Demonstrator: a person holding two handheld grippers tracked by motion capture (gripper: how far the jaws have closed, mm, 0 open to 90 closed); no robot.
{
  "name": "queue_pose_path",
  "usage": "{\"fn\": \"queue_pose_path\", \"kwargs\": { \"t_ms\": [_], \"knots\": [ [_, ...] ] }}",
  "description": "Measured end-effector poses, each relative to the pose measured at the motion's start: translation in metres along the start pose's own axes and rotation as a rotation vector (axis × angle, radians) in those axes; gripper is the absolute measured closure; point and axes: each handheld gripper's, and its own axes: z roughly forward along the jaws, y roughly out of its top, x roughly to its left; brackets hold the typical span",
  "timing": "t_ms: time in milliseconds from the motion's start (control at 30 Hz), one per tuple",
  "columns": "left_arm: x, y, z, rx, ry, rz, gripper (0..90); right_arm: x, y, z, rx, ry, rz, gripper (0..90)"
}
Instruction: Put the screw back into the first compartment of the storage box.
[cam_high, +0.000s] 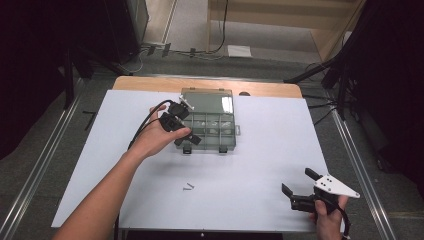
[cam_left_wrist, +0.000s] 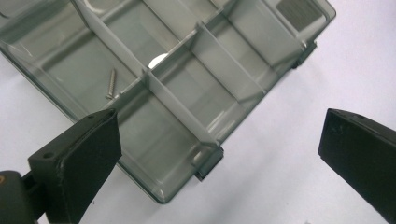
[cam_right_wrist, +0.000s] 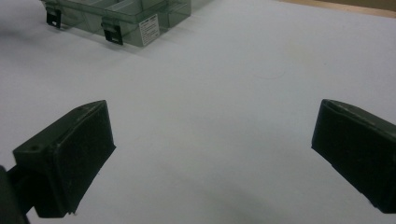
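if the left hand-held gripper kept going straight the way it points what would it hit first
Most likely the clear compartment box: the left hand-held gripper, jaws open and empty, points at the box's near edge by a latch. Depth is unclear, so it might meet the white table just beside it.

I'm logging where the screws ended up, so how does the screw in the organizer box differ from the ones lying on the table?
The screw in the box lies alone inside a compartment of the clear organizer box, under the left gripper. The loose screws lie out on the white table, in front of the box, near neither gripper. All look small and metallic.
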Motion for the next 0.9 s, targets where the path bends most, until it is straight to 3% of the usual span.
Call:
{"fn": "queue_pose_path", "kwargs": {
  "t_ms": [167,900],
  "knots": [
    [-0.006,-0.005,-0.002,-0.002,-0.021,0.018,0.0,0.001,0.000,0.000,-0.001,0.001,-0.002,0.0],
    [-0.041,-0.034,-0.001,0.031,-0.014,0.108,0.0,0.002,0.000,0.000,-0.005,0.006,-0.002,0.0]
  ]
}}
